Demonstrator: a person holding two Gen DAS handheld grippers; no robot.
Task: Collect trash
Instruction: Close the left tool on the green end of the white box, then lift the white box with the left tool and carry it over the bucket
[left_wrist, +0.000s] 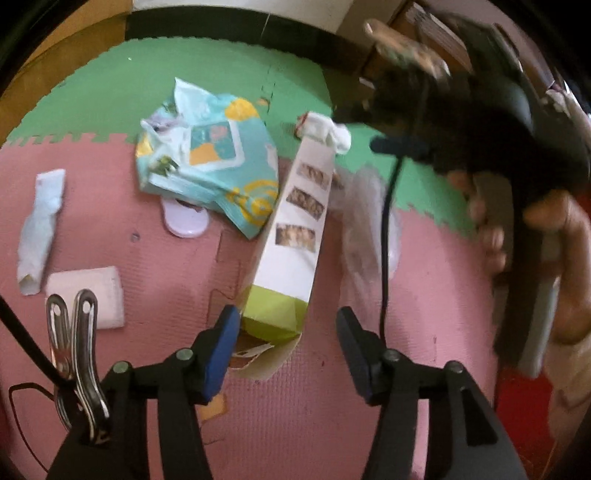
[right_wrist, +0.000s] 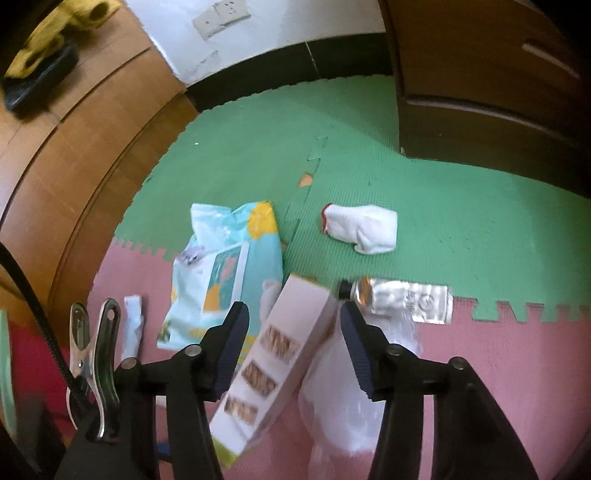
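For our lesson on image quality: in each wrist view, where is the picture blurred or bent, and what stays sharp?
Left wrist view: the person's hand and the dark device it holds smear with motion at the right, while the left tongs and the long carton stay fairly crisp. Right wrist view: mild blur on the silver tube; the fisheye bows the wooden cabinet into a curve.

The floor is covered with interlocking foam mats, pink (left_wrist: 424, 295) nearer and green (right_wrist: 461, 206) toward the wall. On them lie a long white carton (left_wrist: 295, 236) with a lime-green end, a crumpled light-blue wipes pack (left_wrist: 214, 173), a white sock (right_wrist: 364, 229), a silvery tube (right_wrist: 402, 301), clear plastic (right_wrist: 343, 398), a pale pink block (left_wrist: 96, 295) and a small blue-white wrapper (left_wrist: 38, 230).
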